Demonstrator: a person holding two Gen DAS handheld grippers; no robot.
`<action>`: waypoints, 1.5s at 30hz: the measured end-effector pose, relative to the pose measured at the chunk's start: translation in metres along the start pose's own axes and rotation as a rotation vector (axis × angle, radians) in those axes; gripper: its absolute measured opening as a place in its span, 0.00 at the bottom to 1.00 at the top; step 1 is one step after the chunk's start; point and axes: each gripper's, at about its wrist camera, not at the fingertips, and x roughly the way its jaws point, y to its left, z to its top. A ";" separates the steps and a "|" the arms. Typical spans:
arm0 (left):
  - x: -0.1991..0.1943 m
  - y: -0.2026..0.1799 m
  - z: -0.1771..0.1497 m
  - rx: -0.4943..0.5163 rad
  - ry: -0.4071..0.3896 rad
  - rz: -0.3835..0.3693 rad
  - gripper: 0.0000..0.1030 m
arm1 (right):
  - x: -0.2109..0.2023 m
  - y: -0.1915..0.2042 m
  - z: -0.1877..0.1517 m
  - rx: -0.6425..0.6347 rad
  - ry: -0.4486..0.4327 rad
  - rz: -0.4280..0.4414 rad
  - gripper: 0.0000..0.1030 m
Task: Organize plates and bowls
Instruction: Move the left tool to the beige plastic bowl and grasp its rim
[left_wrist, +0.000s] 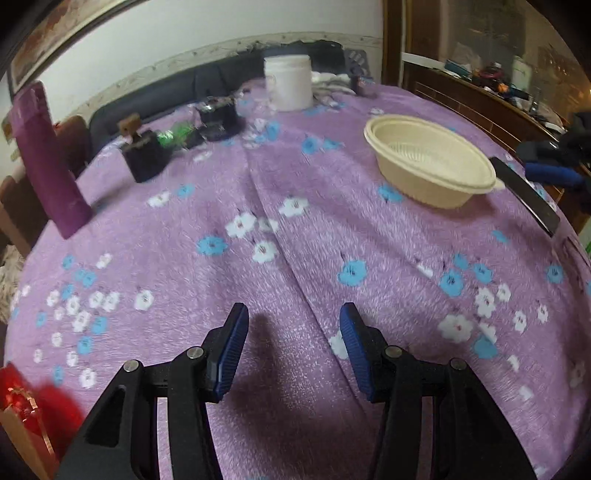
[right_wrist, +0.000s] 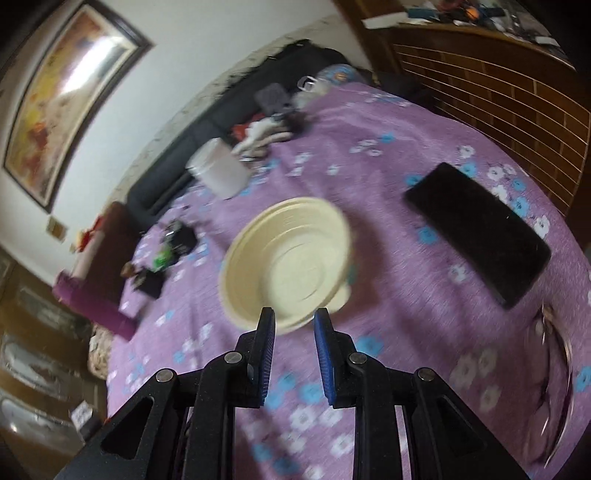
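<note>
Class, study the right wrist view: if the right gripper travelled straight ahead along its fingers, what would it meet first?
Most likely the near rim of the cream bowl, directly ahead of the open right gripper. Blur leaves depth unclear, so it may pass just above.

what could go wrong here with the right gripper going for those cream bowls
The right gripper is open just short of the stacked cream bowls, and that view is motion-blurred, so a fast approach may shove the light stack across the purple floral tablecloth rather than pinch its rim. A push could slide it toward the black phone lying nearby.
</note>
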 end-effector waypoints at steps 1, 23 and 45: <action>0.002 0.002 0.000 0.013 -0.001 0.019 0.49 | 0.005 -0.004 0.004 0.010 0.002 -0.012 0.23; -0.069 0.078 0.020 -0.239 -0.279 0.013 0.49 | 0.008 0.055 -0.017 -0.308 0.077 0.279 0.10; -0.025 0.063 0.019 -0.193 -0.110 -0.148 0.38 | 0.021 0.051 -0.049 -0.286 0.251 0.198 0.11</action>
